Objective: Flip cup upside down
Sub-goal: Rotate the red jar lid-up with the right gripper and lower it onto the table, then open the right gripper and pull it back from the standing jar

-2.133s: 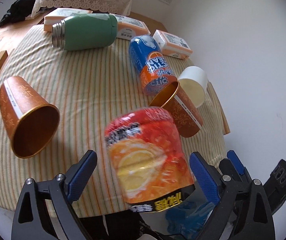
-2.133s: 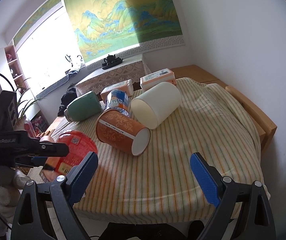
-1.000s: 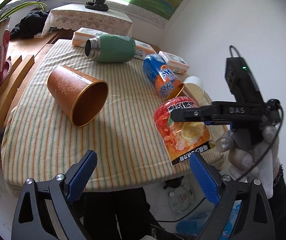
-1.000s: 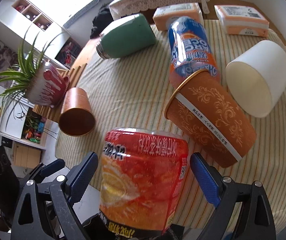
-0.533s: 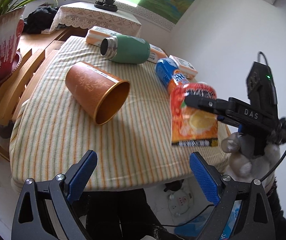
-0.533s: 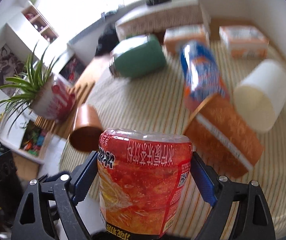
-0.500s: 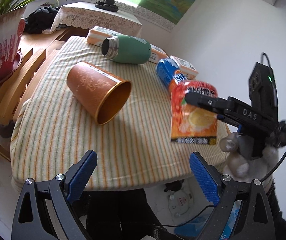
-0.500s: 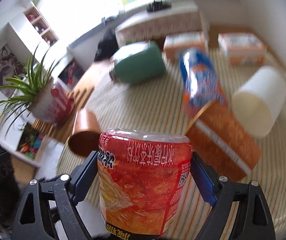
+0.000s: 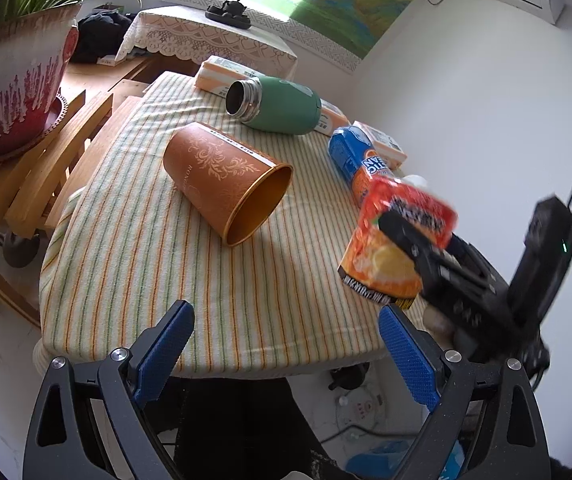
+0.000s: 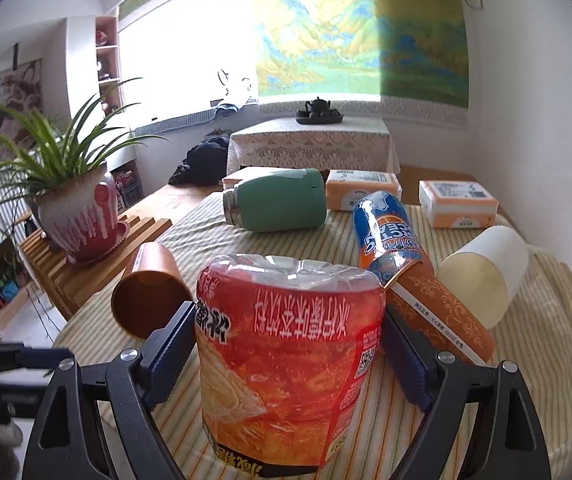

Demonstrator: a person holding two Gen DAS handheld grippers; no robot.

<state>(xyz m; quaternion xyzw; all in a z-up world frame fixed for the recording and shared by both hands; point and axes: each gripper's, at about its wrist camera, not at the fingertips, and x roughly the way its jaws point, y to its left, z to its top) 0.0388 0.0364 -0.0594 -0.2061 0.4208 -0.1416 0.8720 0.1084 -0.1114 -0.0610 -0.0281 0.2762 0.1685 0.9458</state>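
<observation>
Hand-held gripper (image 9: 283, 356): black frame, blue textured pads, silver screws.

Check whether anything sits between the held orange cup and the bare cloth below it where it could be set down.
Nothing visible does. The right tongs grip the orange cup above bare striped cloth; the brown cup lies clear to the side.

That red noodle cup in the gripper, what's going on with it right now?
The right gripper is clamped on the red noodle cup, holding it above the striped tablecloth with its printing upside down. The left gripper is open and empty, back near the table's edge. Two brown cups, a white cup, a green flask and a blue can lie on their sides.
</observation>
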